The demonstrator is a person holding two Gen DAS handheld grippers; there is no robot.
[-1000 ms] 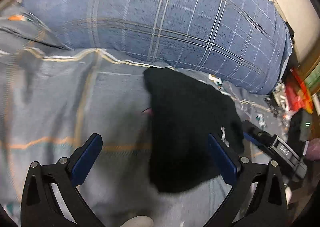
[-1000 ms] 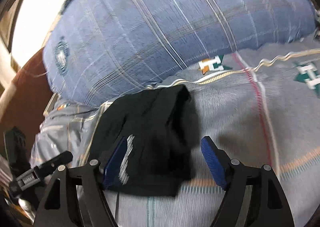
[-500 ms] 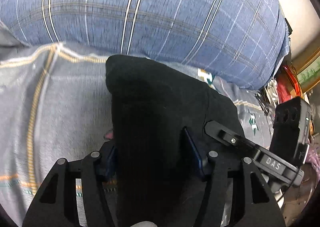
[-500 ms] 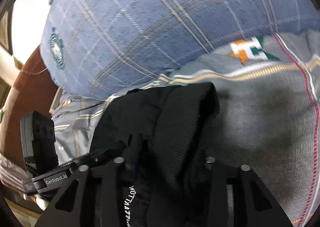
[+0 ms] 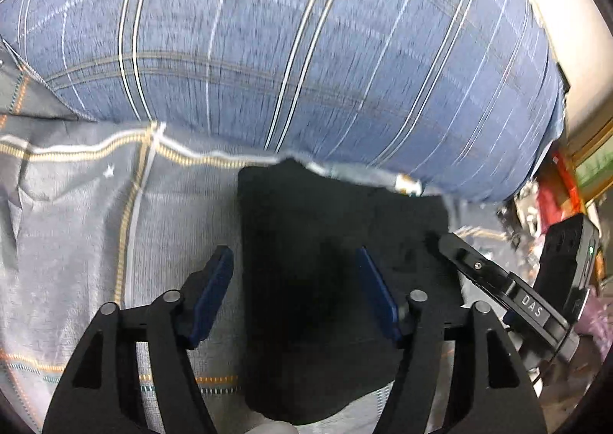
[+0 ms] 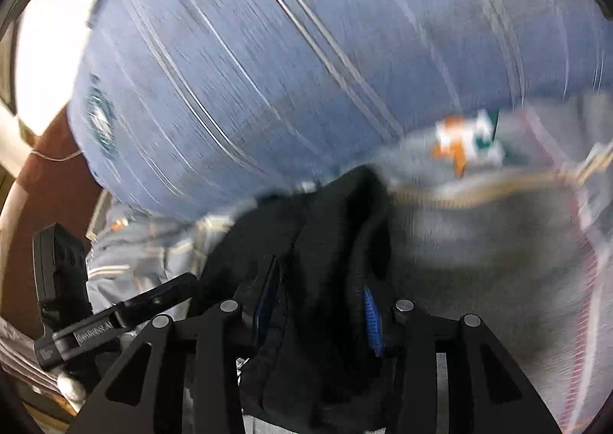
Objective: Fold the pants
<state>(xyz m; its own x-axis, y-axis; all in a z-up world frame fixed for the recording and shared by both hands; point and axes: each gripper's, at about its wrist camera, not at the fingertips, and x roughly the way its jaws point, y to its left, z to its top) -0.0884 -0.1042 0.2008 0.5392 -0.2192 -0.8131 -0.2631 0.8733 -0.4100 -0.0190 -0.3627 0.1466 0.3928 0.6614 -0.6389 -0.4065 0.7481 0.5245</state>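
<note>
L gripper (image 5: 295,292) reopened since half-sec ago, straddling black pants (image 5: 325,280); R gripper (image 6: 318,315) jaws clamped on pants.

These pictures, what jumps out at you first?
A big blue plaid pillow fills the top of both views. Below it, dark folded pants lie on a grey bedsheet. The left gripper is open over them; the right gripper pinches the cloth.

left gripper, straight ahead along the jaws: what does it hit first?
Most likely the black pants, lying between the open jaws of the left gripper. Past them comes the blue plaid pillow. Depth is unclear.
</note>
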